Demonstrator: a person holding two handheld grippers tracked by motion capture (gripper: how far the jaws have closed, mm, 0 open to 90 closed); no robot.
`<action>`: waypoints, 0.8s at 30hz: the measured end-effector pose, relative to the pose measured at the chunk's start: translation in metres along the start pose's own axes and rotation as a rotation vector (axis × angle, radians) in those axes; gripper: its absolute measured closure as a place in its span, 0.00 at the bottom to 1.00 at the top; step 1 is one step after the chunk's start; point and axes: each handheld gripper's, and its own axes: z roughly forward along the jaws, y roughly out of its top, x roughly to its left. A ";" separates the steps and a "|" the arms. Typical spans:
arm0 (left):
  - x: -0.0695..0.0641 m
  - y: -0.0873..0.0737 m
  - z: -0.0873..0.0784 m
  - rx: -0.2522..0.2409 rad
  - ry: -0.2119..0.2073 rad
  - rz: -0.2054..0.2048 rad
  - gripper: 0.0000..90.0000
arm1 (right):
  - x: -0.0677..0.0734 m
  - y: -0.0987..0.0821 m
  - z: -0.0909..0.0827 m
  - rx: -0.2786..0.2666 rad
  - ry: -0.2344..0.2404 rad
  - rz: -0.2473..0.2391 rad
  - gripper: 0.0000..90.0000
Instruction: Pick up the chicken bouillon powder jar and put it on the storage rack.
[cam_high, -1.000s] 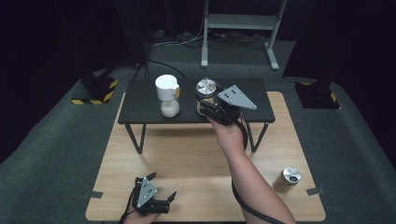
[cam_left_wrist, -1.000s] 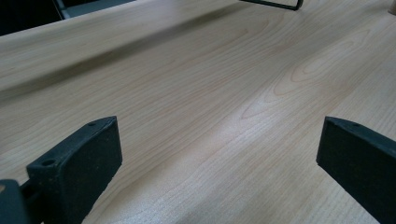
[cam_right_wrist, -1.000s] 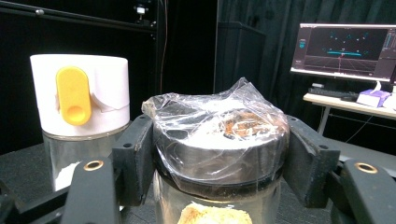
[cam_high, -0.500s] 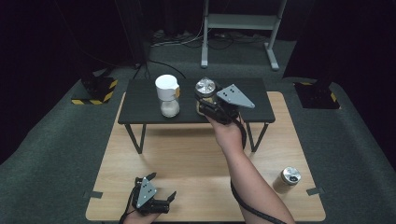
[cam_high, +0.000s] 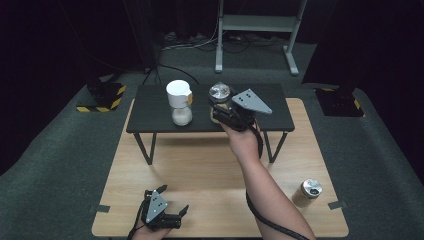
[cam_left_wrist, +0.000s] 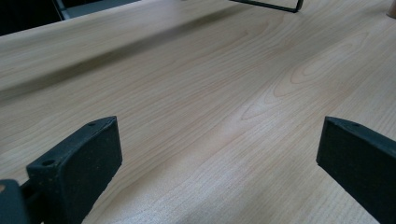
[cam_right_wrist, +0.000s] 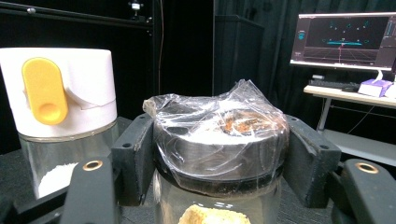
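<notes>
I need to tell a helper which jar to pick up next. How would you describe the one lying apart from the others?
Start at the light wooden table, then go to its near right corner, away from the small black table. There stands a short jar with a dark metal lid, alone; the white-capped jar and the gripped jar stand on the black table.

Dark lab, monitor (cam_right_wrist: 346, 38), black curtains, taped floor
</notes>
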 end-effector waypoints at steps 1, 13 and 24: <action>0.000 0.000 0.000 0.000 0.001 -0.001 0.00 | 0.000 0.000 0.000 0.001 0.000 -0.001 0.38; 0.000 0.000 0.000 0.000 0.000 -0.001 0.00 | -0.001 0.002 0.002 0.001 0.004 0.001 0.36; 0.000 0.000 0.000 0.005 -0.001 0.001 0.00 | 0.001 0.000 0.002 0.020 0.005 0.003 0.25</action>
